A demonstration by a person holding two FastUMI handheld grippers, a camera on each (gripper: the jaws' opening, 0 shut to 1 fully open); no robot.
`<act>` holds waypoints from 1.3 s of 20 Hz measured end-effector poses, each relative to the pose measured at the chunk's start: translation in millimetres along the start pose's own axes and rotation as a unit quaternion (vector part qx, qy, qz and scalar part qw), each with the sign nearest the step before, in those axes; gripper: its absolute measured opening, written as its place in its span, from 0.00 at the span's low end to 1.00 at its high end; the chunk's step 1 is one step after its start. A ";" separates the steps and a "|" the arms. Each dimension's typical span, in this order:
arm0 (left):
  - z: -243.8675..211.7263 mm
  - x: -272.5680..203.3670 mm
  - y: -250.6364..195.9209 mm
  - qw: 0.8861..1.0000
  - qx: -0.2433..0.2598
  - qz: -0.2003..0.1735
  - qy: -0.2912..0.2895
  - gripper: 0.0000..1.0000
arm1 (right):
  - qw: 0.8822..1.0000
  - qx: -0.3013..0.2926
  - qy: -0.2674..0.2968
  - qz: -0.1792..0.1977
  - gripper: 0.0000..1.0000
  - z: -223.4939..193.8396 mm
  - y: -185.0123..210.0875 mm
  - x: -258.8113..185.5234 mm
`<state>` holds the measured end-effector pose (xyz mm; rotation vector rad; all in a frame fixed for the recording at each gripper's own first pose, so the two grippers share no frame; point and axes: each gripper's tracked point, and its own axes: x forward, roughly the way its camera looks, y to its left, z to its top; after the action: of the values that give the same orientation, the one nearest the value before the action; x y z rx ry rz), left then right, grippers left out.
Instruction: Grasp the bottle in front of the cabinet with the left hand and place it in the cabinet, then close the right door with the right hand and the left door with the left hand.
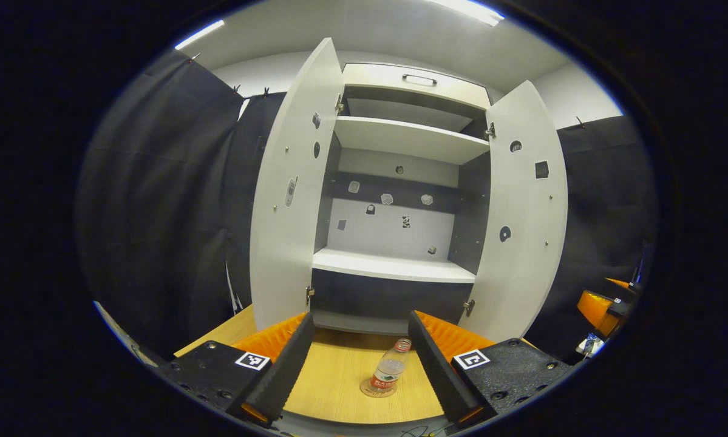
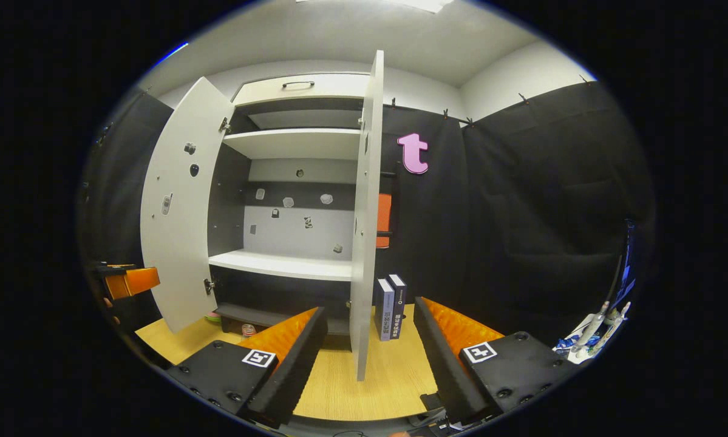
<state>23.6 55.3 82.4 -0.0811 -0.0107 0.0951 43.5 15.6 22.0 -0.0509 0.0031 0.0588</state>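
My left gripper (image 1: 357, 364) has its fingers spread wide and empty, and the bottle (image 1: 390, 370) stands upright on the wooden surface (image 1: 333, 388) straight ahead between them, slightly right of centre, in front of the open cabinet (image 1: 400, 267). My right gripper (image 2: 370, 358), also open and empty, points at the edge of the right door (image 2: 364, 243), so the left is clearly nearer the bottle.
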 end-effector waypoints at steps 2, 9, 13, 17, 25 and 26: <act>-6.3 9.4 -15.6 1.000 0.008 0.001 0.002 0.95 | 1.000 0.001 0.000 0.010 0.96 3.3 -7.2 9.8; -58.6 35.0 -57.1 1.000 0.015 0.001 0.026 0.95 | 0.999 0.000 0.004 0.040 0.96 -1.3 -31.2 28.2; -95.0 53.0 -70.6 0.998 0.020 -0.011 0.051 0.95 | 0.999 -0.002 0.005 0.031 0.96 -1.8 -49.7 33.4; -136.7 75.7 -77.9 0.996 0.021 -0.025 0.078 0.95 | 1.000 0.007 0.005 0.016 0.96 -3.5 -65.3 37.4; -235.0 112.6 -78.2 0.986 0.015 -0.033 0.162 0.95 | 0.999 -0.004 0.017 -0.026 0.96 -10.5 -97.2 38.5; -245.5 116.4 -76.7 0.985 0.015 -0.031 0.170 0.95 | 0.999 -0.003 0.020 -0.031 0.96 -12.2 -100.3 38.5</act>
<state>150.2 -29.4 -155.3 -0.0655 0.3287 0.0189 87.8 -82.7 14.7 -0.0591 0.0421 -0.0049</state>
